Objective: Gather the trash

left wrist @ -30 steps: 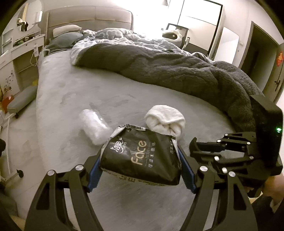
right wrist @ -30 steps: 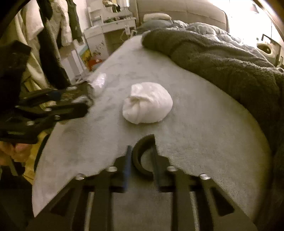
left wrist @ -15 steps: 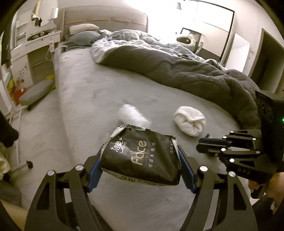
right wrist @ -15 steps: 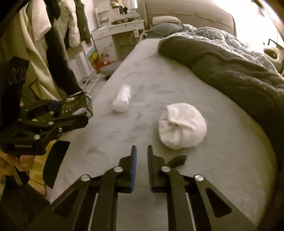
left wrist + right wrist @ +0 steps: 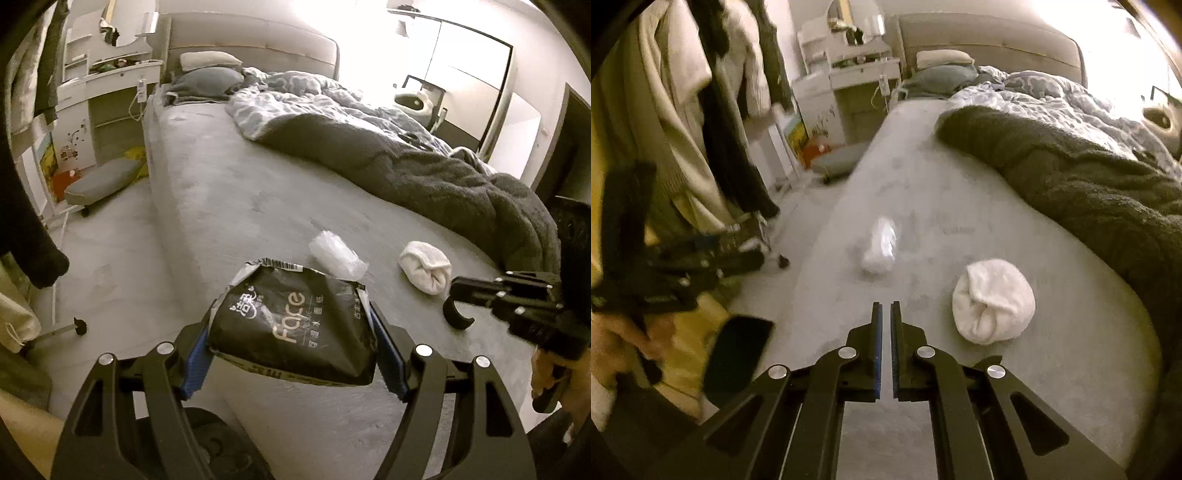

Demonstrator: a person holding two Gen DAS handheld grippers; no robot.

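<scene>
Now we hold the black tissue pack (image 5: 295, 328) clamped in our left gripper (image 5: 293, 354), above the bed's (image 5: 258, 199) edge. Our right gripper (image 5: 885, 350) is pinched closed on a black ring piece (image 5: 456, 314), near the white towel (image 5: 993, 304) and clear wrapper (image 5: 881, 251).

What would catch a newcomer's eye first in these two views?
The black tissue pack clamped in the left gripper fills the foreground of the left view. Behind it on the grey bed lie a crumpled clear wrapper and a white balled cloth, beside the rumpled dark blanket.
</scene>
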